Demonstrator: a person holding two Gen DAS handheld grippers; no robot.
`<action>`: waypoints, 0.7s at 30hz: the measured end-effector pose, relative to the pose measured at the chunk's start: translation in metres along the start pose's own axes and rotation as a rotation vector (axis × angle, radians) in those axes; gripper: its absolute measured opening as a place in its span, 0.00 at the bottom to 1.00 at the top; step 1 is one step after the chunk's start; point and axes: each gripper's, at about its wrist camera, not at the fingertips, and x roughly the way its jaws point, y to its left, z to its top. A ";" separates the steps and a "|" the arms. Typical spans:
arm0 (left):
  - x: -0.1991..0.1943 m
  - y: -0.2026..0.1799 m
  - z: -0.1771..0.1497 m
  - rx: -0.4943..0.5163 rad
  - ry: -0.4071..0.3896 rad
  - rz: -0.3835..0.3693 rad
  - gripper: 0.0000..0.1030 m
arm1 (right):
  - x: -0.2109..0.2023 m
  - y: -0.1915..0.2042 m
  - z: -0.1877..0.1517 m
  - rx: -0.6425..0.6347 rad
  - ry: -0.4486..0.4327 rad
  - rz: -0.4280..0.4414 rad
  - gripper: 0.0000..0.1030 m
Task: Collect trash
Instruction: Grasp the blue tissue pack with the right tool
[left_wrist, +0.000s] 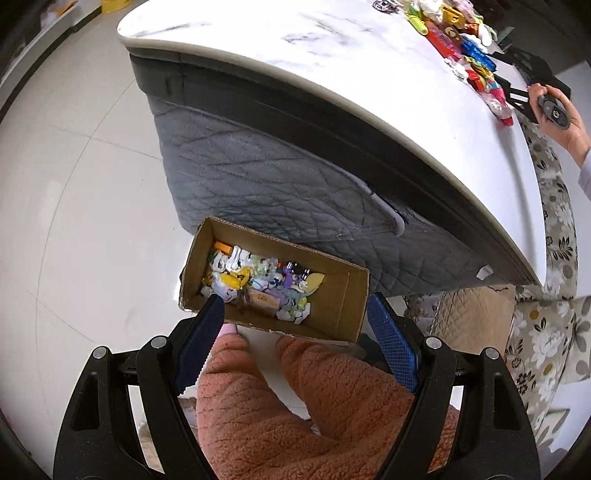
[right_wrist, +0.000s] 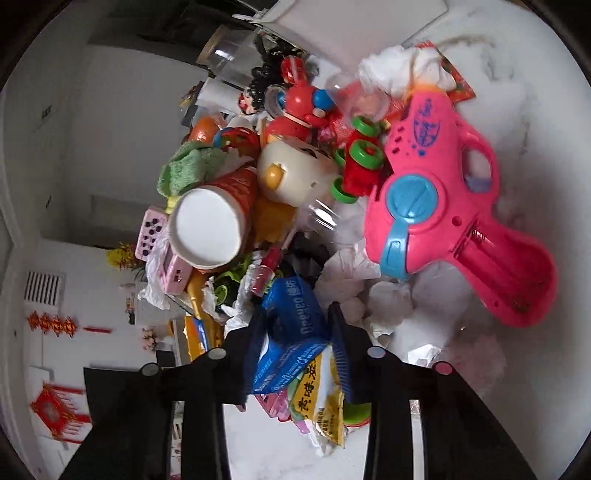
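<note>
two grippers share the work: our left gripper (left_wrist: 295, 332) hangs spread and empty right above the cardboard box (left_wrist: 273, 284) of collected scraps, while our right gripper (right_wrist: 295, 332) pinches a blue wrapper (right_wrist: 291, 332) at the near edge of the pile ahead, ready to lift it clear.

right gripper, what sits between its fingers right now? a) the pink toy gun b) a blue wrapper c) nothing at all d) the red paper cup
b: in the right wrist view the right gripper has the blue wrapper between its two fingers, while the pink toy gun and the red paper cup lie farther off in the pile on the table.
</note>
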 end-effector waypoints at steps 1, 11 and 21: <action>0.000 -0.001 0.001 0.000 -0.002 -0.003 0.76 | -0.005 0.004 -0.001 -0.031 -0.001 -0.001 0.30; -0.033 -0.077 0.049 0.249 -0.116 -0.060 0.76 | -0.125 -0.009 -0.026 -0.152 -0.031 0.087 0.26; 0.021 -0.235 0.159 0.576 -0.208 0.055 0.76 | -0.227 -0.081 -0.090 -0.150 -0.079 0.043 0.26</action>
